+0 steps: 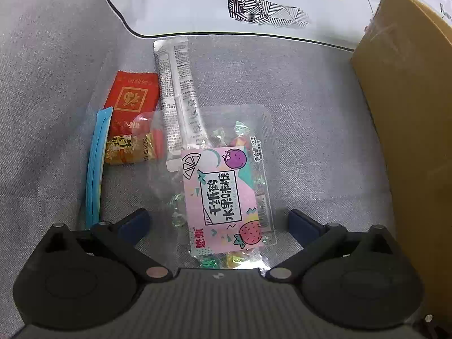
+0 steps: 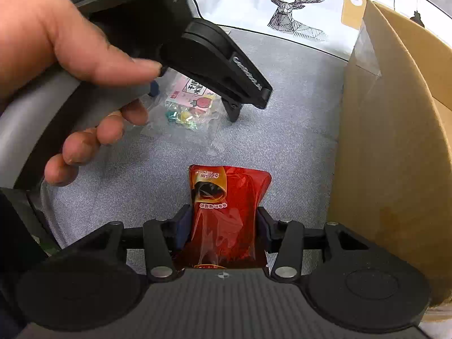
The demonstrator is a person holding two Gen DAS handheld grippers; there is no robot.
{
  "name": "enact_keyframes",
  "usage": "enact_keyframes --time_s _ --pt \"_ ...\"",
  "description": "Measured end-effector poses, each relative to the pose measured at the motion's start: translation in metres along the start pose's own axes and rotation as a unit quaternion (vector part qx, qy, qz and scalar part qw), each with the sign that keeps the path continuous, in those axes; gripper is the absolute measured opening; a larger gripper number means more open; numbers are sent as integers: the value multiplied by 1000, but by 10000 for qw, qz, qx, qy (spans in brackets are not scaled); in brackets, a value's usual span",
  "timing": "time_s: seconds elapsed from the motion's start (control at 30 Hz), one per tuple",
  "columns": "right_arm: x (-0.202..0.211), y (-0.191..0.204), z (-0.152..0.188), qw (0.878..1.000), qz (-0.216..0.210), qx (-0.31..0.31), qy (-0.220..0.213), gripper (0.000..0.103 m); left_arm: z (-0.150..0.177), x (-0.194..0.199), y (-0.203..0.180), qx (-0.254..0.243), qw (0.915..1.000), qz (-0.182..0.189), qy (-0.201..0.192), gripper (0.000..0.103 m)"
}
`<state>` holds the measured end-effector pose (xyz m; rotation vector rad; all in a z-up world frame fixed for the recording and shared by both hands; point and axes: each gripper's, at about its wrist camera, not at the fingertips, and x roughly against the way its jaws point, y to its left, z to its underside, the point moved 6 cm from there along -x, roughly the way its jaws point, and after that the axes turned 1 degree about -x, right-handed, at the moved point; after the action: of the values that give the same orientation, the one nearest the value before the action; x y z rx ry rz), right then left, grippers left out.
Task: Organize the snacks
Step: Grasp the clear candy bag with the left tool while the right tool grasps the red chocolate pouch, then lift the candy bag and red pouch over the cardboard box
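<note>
Left gripper (image 1: 219, 221) fingers spread wide over clear pink-labelled candy bag (image 1: 223, 195), lower centre; right gripper (image 2: 223, 226) fingers clamped glossy red snack pouch (image 2: 228, 197) beside brown cardboard box (image 2: 395, 141).

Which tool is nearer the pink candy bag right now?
Left. The left tool hangs open right over the pink candy bag; the right tool is farther back, shut on a red packet.

Pink candy bag (image 1: 223, 197), glossy red packet (image 2: 226, 212), grey cloth (image 1: 310, 113), tan box (image 2: 395, 155)
</note>
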<state>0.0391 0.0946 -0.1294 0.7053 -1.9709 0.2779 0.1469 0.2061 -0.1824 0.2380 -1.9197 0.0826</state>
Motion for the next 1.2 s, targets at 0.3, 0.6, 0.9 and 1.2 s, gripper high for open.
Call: enact_keyframes --time_s 0.3,0.6,0.9,1.2 --pt "3 2 1 10000 -49 76 -32 51 0 18 1 -219 9990 21 -391 54" --pt "24 1 -8 9992 -132 -46 -370 51 -8 63 29 280 9947 46 -987 52" --pt "64 -2 -20 9930 -215 -10 -1159 51 -7 100 40 531 9875 98 -1478 52" --pt "102 -15 -30 9783 -326 -44 -2047 51 -13 113 36 787 9788 200 -1881 53"
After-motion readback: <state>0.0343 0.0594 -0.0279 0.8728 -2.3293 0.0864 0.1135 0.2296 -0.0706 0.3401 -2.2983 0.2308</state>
